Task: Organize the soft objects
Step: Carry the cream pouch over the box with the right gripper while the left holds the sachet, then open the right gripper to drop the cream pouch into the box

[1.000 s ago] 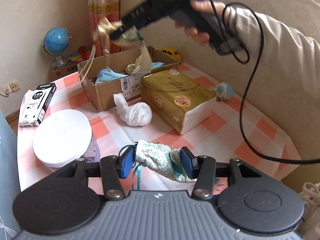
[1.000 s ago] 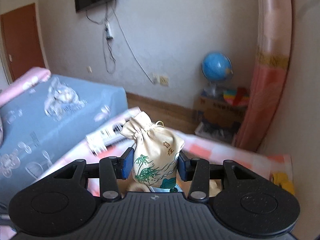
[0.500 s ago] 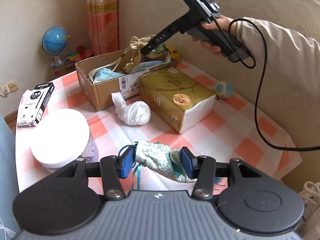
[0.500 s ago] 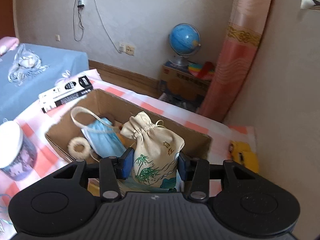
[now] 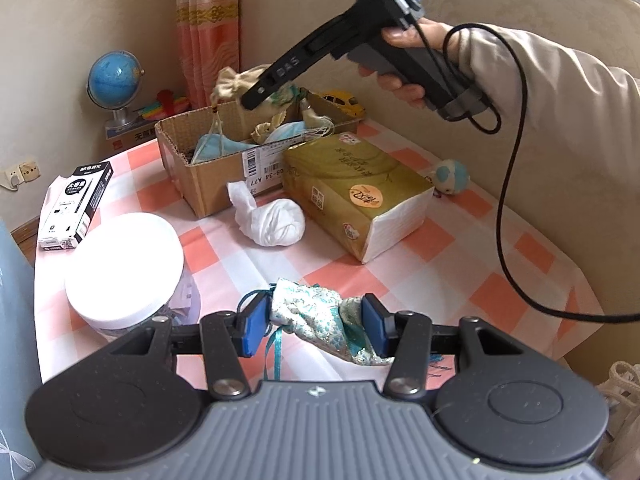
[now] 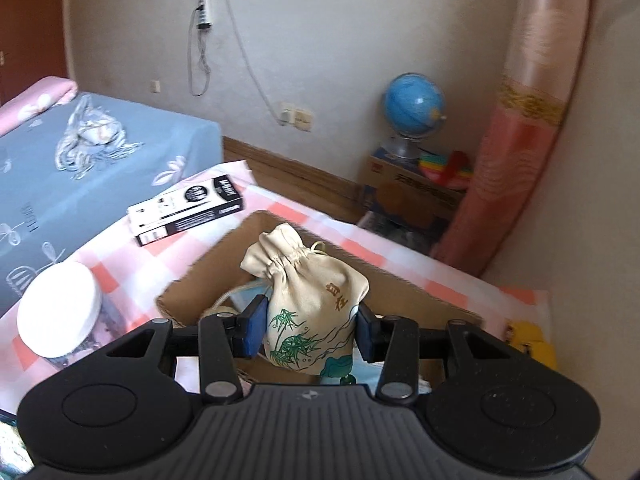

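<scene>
The right gripper (image 6: 308,334) is closed on a cream pouch (image 6: 310,304) printed with green bamboo, above the cardboard box (image 5: 208,184), whose label reads "A77". The left gripper (image 5: 316,328) clamps a teal patterned pouch (image 5: 316,316) over the checked tablecloth (image 5: 500,280).

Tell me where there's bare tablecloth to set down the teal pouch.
Free: the checked cloth right of the tissue pack, toward the table's right edge, and between the white rag and left gripper. Crowded: around the cardboard box and white-lidded jar.
</scene>
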`<state>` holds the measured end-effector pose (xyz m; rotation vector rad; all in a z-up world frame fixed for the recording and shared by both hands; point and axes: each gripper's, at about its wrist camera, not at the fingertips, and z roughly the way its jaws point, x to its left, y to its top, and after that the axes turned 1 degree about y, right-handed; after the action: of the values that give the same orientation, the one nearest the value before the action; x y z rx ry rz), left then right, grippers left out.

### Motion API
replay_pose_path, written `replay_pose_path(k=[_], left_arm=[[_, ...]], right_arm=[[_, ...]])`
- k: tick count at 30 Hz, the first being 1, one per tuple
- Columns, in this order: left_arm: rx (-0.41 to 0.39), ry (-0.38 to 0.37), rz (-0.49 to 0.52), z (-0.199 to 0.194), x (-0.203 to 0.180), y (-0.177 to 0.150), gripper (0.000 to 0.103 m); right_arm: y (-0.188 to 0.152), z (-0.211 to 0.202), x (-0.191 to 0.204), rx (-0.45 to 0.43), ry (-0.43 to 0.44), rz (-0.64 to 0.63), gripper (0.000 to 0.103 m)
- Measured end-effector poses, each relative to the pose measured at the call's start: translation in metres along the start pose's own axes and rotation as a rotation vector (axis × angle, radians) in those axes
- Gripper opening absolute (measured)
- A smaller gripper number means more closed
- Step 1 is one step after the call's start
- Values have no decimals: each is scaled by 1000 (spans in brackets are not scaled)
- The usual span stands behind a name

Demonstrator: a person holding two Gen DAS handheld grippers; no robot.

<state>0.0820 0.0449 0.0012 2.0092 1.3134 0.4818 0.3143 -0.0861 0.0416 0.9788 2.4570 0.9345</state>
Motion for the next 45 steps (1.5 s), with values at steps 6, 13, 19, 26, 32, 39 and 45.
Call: replay_pose_path(k=[6, 13, 19, 26, 32, 39, 45], left_arm=[[3, 1, 3, 0, 1, 1, 49], [1, -17, 18, 3, -1, 8, 49], [-7, -22, 29, 5, -2, 21, 49], [-24, -15, 22, 5, 3, 40, 49], [-51, 4, 35, 3, 5, 65, 49], [-80, 35, 36, 10, 5, 105, 49], [-96, 52, 18, 25, 6, 140, 49]], right_arm=[[-4, 0, -3, -3, -18, 51, 81], [-14, -28, -13, -25, -54, 127, 95], [-37, -61, -5, -51, -104, 204, 103], [-77, -102, 20, -57, -196, 249, 103], [-122, -131, 35, -61, -253, 322, 103], [-167, -139, 51, 28, -325, 389, 103], [-185, -148, 59, 69, -383, 378, 103]])
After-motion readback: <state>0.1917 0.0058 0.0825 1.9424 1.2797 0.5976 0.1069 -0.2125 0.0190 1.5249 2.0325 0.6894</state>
